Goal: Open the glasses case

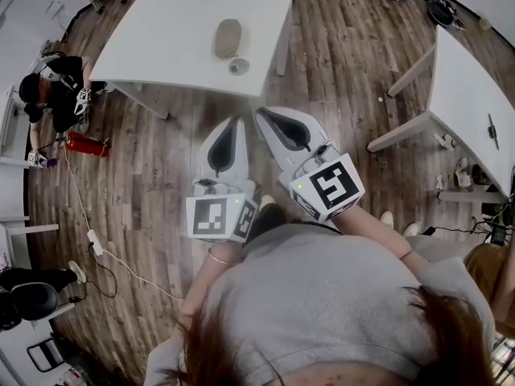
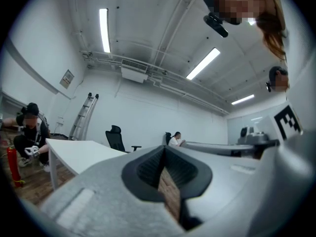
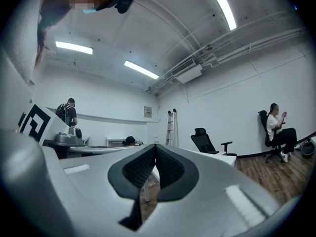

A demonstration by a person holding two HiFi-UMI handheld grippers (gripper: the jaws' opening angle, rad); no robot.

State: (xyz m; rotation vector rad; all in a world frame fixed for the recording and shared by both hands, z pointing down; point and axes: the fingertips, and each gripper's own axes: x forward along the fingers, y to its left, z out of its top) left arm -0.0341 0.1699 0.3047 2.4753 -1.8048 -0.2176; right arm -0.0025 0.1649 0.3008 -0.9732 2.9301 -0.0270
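I find the task not yet begun as far as contact goes. The glasses case (image 1: 228, 37), a tan oval shell, lies closed on the white table (image 1: 161, 47) toward its far middle, with a small round grey object (image 1: 238, 66) just beside it on the near side; I cannot tell what that object is. The left gripper (image 1: 235, 121) and the right gripper (image 1: 261, 112) are held side by side in front of the person, over the wood floor (image 1: 338, 71) on the near side of the table and well apart from the case. Both point roughly level toward the table edge. In the left gripper view the left gripper's ribbed pads (image 2: 153, 169) meet at the tips with nothing between them, only floor showing through the slot behind. The right gripper view shows the same: pads (image 3: 170, 167) together at the tips, nothing held. Neither gripper view shows the case; each looks out across the room above table height. My judgement: nothing is done, and everything is left. The grippers must reach the table, the jaws must part, one must steady the lower shell and the other must lift the lid. I cannot make out from here on which side the case's seam and hinge lie, so that must be settled on approach.
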